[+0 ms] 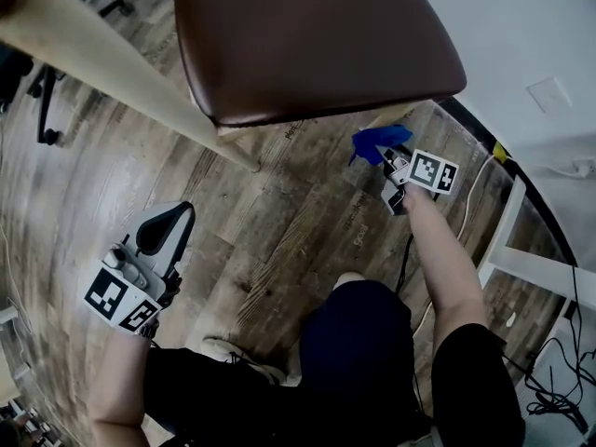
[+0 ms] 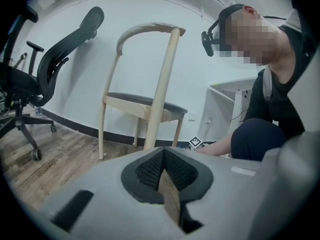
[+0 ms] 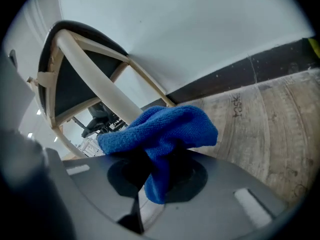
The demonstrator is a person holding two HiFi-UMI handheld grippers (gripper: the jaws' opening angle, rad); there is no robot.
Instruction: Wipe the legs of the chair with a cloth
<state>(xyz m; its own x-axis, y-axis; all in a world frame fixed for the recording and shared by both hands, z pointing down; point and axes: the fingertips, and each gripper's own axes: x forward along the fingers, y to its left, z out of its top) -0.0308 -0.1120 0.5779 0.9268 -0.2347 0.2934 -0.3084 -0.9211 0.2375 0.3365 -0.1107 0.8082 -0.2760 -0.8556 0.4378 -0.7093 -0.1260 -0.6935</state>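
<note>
The blue cloth (image 3: 165, 129) is clamped in the right hand-held gripper (image 1: 393, 168). A bunched fold is left standing out ahead of the jaws, presumably so that soft fabric and not hard plastic meets the wood. In the head view the cloth is held low under the brown seat of the chair (image 1: 317, 35), just beside one pale leg (image 1: 389, 116) near the wall. Whether it is already touching that leg cannot be decided from these pictures. The gripper is tilted upward along the leg (the underside of the seat frame is seen in its own view), which suits a stroke along the length of the leg.

The left hand-held gripper (image 2: 162, 171) is closed with nothing between its pads and is kept low over the wooden floor (image 1: 279, 222), well apart from the chair – it is judged to be kept out of the way only. The wiping appears to be at an early step – the other legs are visible farther off.
</note>
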